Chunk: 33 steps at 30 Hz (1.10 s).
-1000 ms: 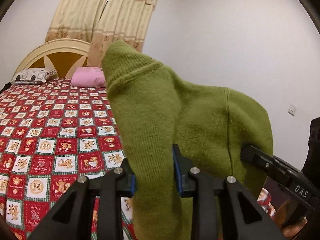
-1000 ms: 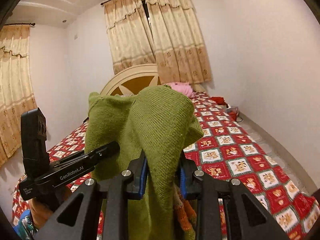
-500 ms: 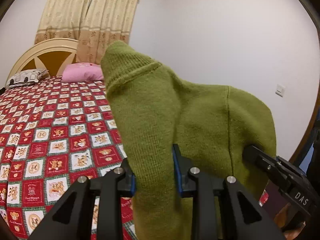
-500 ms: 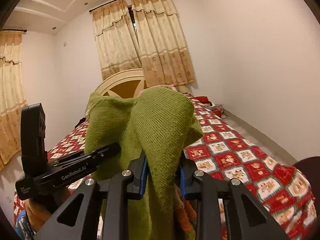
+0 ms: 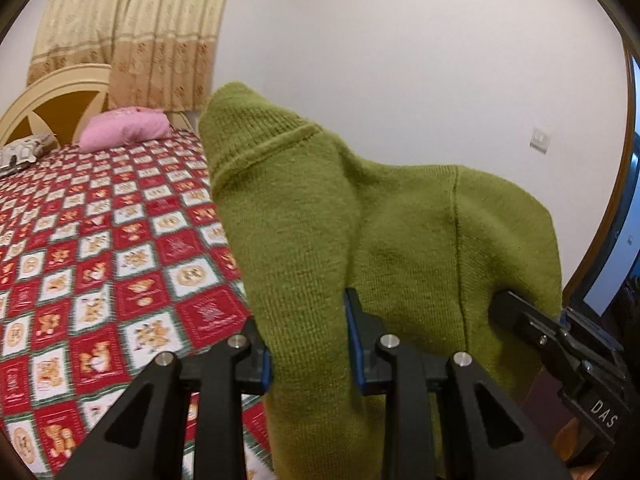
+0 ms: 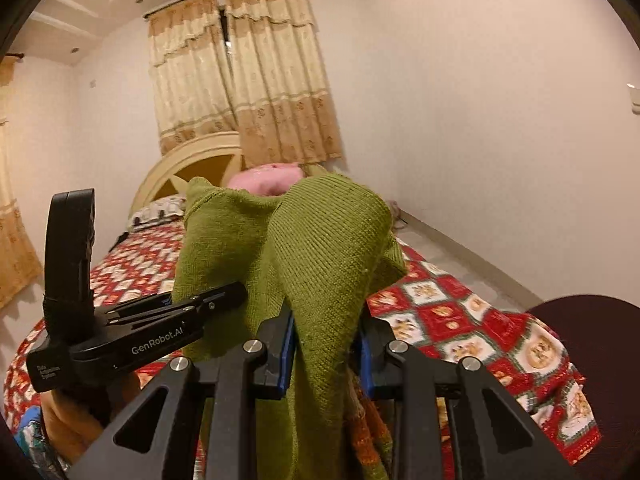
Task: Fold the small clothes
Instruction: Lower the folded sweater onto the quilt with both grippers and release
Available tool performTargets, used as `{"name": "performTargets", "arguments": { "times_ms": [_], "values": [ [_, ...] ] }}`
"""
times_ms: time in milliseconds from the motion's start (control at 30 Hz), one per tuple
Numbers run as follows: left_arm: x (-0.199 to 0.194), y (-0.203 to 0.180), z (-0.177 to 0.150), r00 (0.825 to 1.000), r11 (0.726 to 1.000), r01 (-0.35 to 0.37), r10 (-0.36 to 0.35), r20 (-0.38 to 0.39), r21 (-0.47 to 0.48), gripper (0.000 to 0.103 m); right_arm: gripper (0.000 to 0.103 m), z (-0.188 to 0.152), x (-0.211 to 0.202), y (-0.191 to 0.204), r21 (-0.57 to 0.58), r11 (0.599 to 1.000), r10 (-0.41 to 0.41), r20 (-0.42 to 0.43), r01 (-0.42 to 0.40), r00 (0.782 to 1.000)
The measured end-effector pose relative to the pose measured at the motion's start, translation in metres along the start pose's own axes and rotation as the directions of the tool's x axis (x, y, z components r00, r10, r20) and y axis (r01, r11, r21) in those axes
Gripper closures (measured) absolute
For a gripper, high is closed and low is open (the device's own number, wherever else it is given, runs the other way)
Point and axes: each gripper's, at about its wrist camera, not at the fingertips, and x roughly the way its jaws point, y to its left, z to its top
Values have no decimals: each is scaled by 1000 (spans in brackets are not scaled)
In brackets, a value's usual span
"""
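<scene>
The green knitted sweater (image 5: 400, 240) hangs in the air above the bed, held up by both tools. Seen from the left wrist, the left hand-held gripper (image 5: 308, 344) is clenched on a bunched fold of the knit, its blue pads pressing the wool from both sides, and a ribbed cuff or hem stands up above the grip. At the lower right the right hand-held gripper (image 5: 516, 308) bites the far edge of the same garment. Below and to the left lies the bed (image 5: 100, 260) with its red and white checked cover, a pink pillow (image 5: 124, 130) by the headboard and curtains (image 5: 132, 32) behind.

Seen from the right wrist, the right hand-held gripper (image 6: 326, 344) grasps another fold of the sweater (image 6: 320, 248), which drapes over and down between its fingers. The left hand-held gripper (image 6: 224, 294) reaches in from the left, closed on the cloth, with a hand (image 6: 76, 420) under its handle. The bed (image 6: 460, 320) spreads beneath.
</scene>
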Motion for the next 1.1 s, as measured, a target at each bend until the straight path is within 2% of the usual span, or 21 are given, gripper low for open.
{"name": "performTargets", "arguments": {
  "times_ms": [233, 367, 433, 500, 567, 633, 733, 800, 833, 867, 933, 967, 1000, 1033, 1067, 1100],
  "values": [
    [74, -14, 1, 997, 999, -34, 34, -68, 4, 73, 77, -6, 63, -55, 9, 997, -80, -89, 82, 993],
    [119, -12, -4, 991, 996, -85, 84, -107, -7, 74, 78, -14, 115, -85, 7, 994, -109, -149, 111, 983],
    [141, -9, -8, 982, 992, -128, 126, -143, -9, 74, 79, -19, 142, -98, 4, 993, -113, -191, 116, 975],
    [161, 0, -15, 968, 985, -170, 161, -193, -32, 74, 79, -27, 170, -109, -16, 992, -127, -243, 127, 962],
    [169, 8, -18, 961, 981, -184, 165, -224, -67, 73, 79, -32, 189, -119, -25, 991, -136, -284, 134, 949],
    [173, 13, -20, 955, 977, -187, 157, -250, -99, 67, 79, -35, 204, -137, 44, 994, -76, -348, 97, 934],
    [182, 9, -23, 941, 976, -202, 169, -293, -85, 59, 75, -44, 224, -159, 98, 991, -37, -440, 89, 897],
    [185, 6, -24, 931, 975, -215, 184, -316, -65, 51, 64, -48, 225, -169, 131, 989, -6, -435, 70, 900],
    [188, 7, -23, 926, 974, -218, 185, -328, -65, 46, 52, -50, 225, -174, 141, 987, -6, -431, 74, 902],
    [189, 9, -22, 922, 973, -221, 186, -340, -70, 42, 47, -53, 223, -179, 163, 983, -2, -428, 80, 904],
    [187, 17, -20, 916, 969, -231, 186, -355, -90, 29, 47, -55, 219, -193, 268, 962, 62, -417, 57, 907],
    [183, 20, -18, 919, 971, -222, 177, -353, -93, 28, 47, -55, 214, -198, 293, 954, 69, -407, 59, 911],
    [178, 22, -16, 923, 973, -215, 174, -342, -86, 27, 48, -54, 204, -198, 298, 951, 48, -387, 76, 921],
    [173, 24, -14, 926, 973, -219, 183, -330, -75, 27, 50, -49, 187, -194, 268, 957, -7, -354, 109, 935],
    [165, 24, -13, 928, 972, -228, 197, -315, -63, 27, 61, -45, 178, -188, 230, 964, -51, -335, 134, 941],
    [157, 22, -13, 932, 972, -231, 206, -299, -50, 27, 65, -41, 165, -180, 175, 970, -107, -312, 168, 944]
  ]
}}
